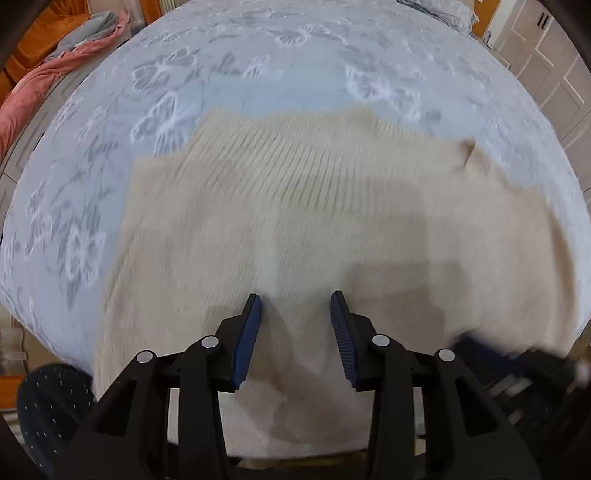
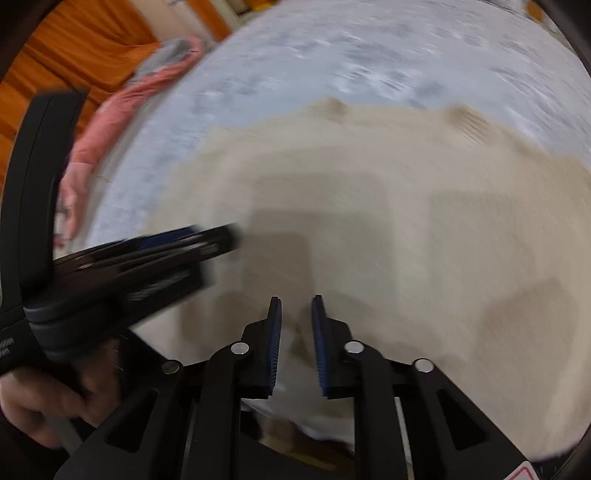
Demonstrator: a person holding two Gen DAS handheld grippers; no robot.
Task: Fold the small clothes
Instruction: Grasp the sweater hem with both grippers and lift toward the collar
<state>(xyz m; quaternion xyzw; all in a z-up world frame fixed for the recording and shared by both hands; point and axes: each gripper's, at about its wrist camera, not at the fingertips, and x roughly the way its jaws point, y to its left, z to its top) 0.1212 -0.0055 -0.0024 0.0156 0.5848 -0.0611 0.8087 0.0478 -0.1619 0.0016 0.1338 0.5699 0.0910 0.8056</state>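
A cream knit garment (image 1: 295,203) (image 2: 369,203) lies spread flat on the bed, its ribbed part toward the far side. My left gripper (image 1: 295,295) points down at its near part, and a bunched fold of the cloth fills the gap between the blue pads (image 1: 247,339). My right gripper (image 2: 295,297) has its pads close together with a ridge of the same cloth pinched between them. The right gripper shows as a dark blur (image 1: 517,354) at the left view's right edge. The left gripper (image 2: 166,251) and the hand holding it (image 2: 37,406) are blurred at the right view's left.
The bed sheet (image 1: 258,55) (image 2: 369,48) is pale blue with a flower print. A pink and grey blanket (image 1: 37,85) (image 2: 122,107) lies off the bed's far left side by orange curtains (image 2: 74,37). White cupboard doors (image 1: 546,62) stand at the right, a pillow (image 1: 443,11) at the bed's head.
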